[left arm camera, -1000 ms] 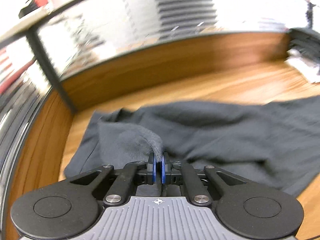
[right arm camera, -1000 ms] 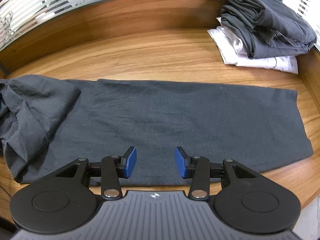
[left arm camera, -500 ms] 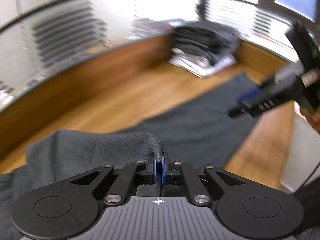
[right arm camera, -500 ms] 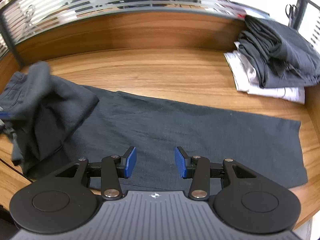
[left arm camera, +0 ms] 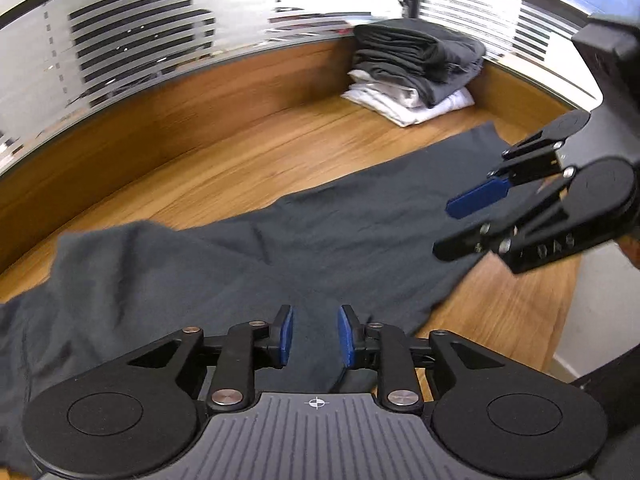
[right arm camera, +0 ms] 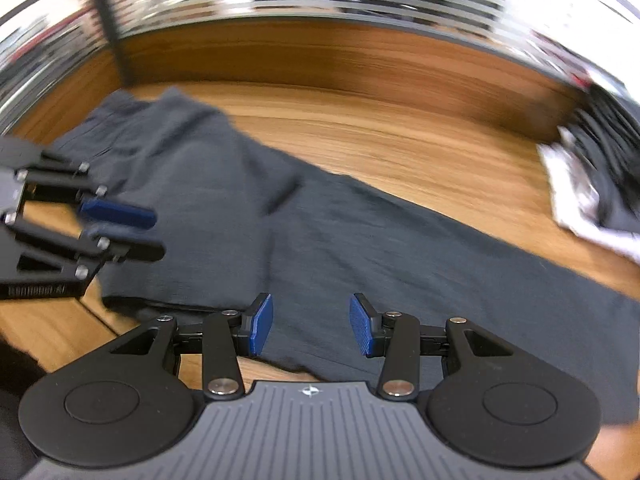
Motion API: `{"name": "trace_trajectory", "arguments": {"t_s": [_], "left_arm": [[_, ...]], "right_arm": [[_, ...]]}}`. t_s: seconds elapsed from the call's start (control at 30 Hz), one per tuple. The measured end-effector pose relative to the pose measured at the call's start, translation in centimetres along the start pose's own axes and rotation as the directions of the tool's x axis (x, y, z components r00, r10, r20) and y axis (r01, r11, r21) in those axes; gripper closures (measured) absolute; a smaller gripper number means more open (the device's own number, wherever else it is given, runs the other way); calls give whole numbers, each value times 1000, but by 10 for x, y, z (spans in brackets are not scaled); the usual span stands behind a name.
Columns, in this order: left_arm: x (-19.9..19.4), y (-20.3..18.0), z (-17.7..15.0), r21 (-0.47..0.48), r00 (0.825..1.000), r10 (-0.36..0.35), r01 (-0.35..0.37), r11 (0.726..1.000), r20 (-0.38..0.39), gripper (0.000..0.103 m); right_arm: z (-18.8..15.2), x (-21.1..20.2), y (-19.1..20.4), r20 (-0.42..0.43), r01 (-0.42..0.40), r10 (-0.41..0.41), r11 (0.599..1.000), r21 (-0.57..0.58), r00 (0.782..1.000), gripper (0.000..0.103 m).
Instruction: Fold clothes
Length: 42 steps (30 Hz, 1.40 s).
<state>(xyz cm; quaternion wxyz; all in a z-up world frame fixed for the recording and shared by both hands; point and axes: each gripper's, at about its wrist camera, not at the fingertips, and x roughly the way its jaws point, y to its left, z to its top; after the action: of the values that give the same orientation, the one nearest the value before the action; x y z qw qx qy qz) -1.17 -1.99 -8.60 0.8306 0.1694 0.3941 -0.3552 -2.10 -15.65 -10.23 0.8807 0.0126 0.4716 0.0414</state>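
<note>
Left wrist view: our left tool (left arm camera: 314, 335) is opening above the dark garment (left arm camera: 304, 240), nothing pinched; our right tool (right arm camera: 311, 327) hangs spread, empty, over the wooden surface (left arm camera: 256, 160).

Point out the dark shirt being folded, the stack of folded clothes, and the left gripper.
Dark shirt (left arm camera: 340, 240), left wrist view, flat middle.
Stack of folded clothes (left arm camera: 416, 68), left wrist view, dark top layers.
Left gripper (left arm camera: 315, 336), left wrist view, between fingertips, jaws opening.

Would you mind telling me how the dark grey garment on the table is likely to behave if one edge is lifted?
The dark grey garment is probably floppy: its folded-over end lies slumped and creased. It looks thin and light, lying flat against the wooden table. Lifted by one edge, it would likely drape and drag rather than hold shape.
</note>
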Motion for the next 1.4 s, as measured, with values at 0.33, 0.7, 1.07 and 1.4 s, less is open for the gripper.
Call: {"name": "trace_trajectory", "arguments": {"t_s": [0.33, 0.7, 1.07, 1.4], "left_arm": [[-23, 49, -36, -188, 981, 187, -194, 963, -55, 68], [-44, 86, -64, -314, 934, 339, -358, 879, -116, 69], [-44, 80, -85, -294, 917, 349, -393, 871, -191, 67], [-15, 38, -72, -185, 931, 307, -342, 921, -196, 53]], "right_arm": [[14, 31, 83, -31, -193, 192, 945, -264, 981, 49], [12, 70, 146, -106, -295, 278, 848, -441, 955, 45], [11, 74, 150, -46, -219, 228, 830, -512, 973, 99], [54, 1, 19, 119, -172, 183, 980, -99, 976, 99]]}}
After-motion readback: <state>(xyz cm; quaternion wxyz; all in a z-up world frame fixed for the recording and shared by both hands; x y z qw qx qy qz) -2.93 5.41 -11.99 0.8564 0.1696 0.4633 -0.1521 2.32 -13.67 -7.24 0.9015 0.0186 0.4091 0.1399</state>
